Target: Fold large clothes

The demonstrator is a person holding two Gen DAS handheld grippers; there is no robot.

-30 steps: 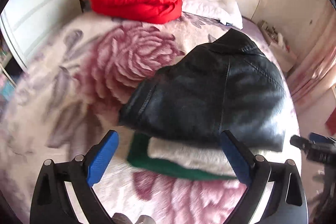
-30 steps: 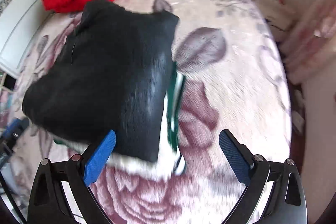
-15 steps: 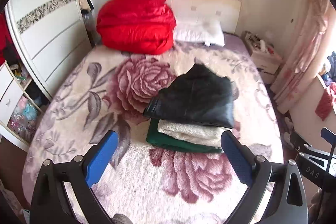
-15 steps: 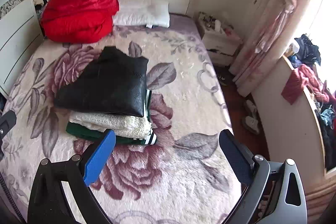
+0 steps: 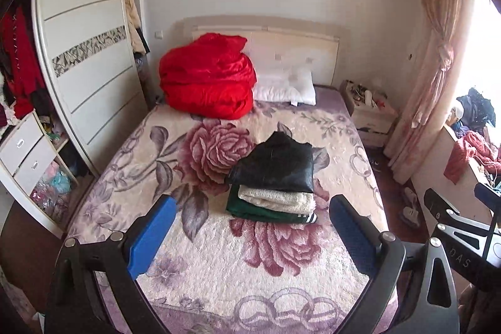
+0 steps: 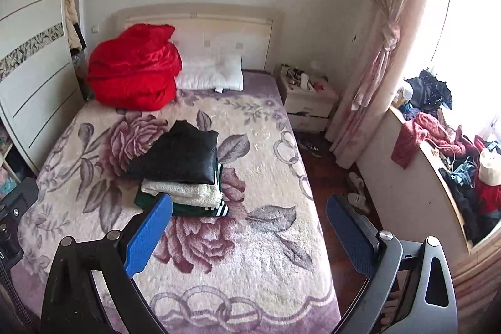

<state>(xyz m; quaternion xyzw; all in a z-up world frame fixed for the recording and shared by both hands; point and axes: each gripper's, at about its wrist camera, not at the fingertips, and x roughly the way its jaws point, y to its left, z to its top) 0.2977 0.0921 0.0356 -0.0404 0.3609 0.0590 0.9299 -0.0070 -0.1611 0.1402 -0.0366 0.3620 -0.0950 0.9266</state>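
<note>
You've pulled both grippers well back from the bed (image 5: 219, 271), left gripper (image 5: 250, 227) and right gripper (image 6: 249, 224) spread wide and empty, leaving the black jacket (image 5: 275, 165) folded atop the stack mid-bed, so this fold looks done.

Both cams sit high near the foot of the bed (image 5: 219, 271), well back, tilted down toward the headboard (image 5: 266, 36). Left wrist view faces straight up the bed; wardrobe (image 5: 87, 68) fills its left edge, curtain (image 5: 435, 52) its right. Right wrist view stands further right, taking in more floor, the curtain (image 6: 385, 36) and the sill (image 6: 438, 165). Each looks out betw. its own two blue fingers (image 5: 150, 237) (image 6: 147, 237) at frame bottom. Shared: bed (image 6: 250, 255), clothes stack (image 5: 275, 183) (image 6: 184, 174) mid-bed, red quilt (image 5: 206, 80) (image 6: 134, 71), pillow (image 5: 285, 83) (image 6: 209, 74), nightstand (image 5: 369, 115) (image 6: 310, 105). Each cam catches the other rig at its edge.
</note>
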